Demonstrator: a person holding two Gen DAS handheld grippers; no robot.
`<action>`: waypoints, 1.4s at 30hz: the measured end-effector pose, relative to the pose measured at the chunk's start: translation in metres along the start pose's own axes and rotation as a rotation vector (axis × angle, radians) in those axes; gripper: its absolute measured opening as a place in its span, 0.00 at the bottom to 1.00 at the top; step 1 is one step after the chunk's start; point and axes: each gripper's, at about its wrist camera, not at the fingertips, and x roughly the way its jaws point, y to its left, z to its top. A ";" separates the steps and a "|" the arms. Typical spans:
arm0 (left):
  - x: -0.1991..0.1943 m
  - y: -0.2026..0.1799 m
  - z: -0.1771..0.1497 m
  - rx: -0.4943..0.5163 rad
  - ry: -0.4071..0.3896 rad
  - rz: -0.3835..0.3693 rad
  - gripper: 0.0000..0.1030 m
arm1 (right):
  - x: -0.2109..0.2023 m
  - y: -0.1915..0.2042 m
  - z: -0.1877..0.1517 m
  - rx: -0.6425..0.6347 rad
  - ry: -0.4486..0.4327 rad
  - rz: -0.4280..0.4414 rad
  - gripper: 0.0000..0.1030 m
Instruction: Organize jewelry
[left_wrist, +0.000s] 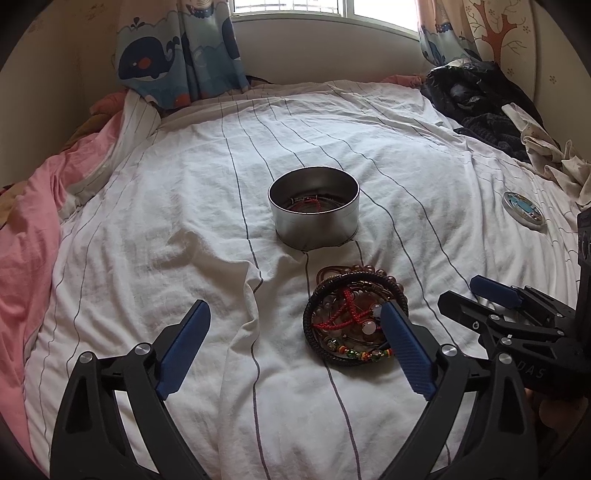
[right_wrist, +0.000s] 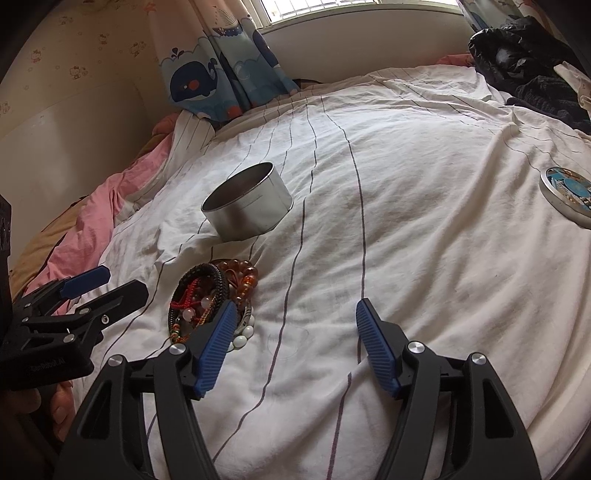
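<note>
Left wrist view: a bed (left_wrist: 155, 206) with a white striped sheet fills the frame, and every task item lies on it. At centre stands a round metal tin (left_wrist: 314, 216), upright and lidless; a red cord piece and some dark strands show on its bottom, so it is judged to be the collecting container. Its lid (left_wrist: 523, 211) lies flat at the right edge, well apart from the tin. Just below the tin, in the lower centre, lies the bracelet pile (left_wrist: 351, 314): a black braided ring on top, with red cord, amber beads and pale beads tangled inside and beside it. The pile is roughly round, so no long axis governs the approach. The left claw (left_wrist: 295, 347) stands wide and empty; its right finger overlaps the pile's right edge, with the pile ahead and to the right of its centre line. The right claw (right_wrist: 295, 343) also stands wide and empty, the pile at its left finger. Neither claw looks clearly nearer.
</note>
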 end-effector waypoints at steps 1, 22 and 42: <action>0.000 -0.001 0.000 0.003 0.000 -0.001 0.88 | 0.000 0.000 0.000 0.000 0.000 0.000 0.64; 0.003 -0.008 0.001 0.032 0.017 -0.005 0.91 | -0.001 0.004 -0.003 -0.005 0.000 0.002 0.68; 0.006 -0.011 0.001 0.049 0.036 0.000 0.91 | 0.000 0.004 -0.003 -0.005 -0.001 0.003 0.69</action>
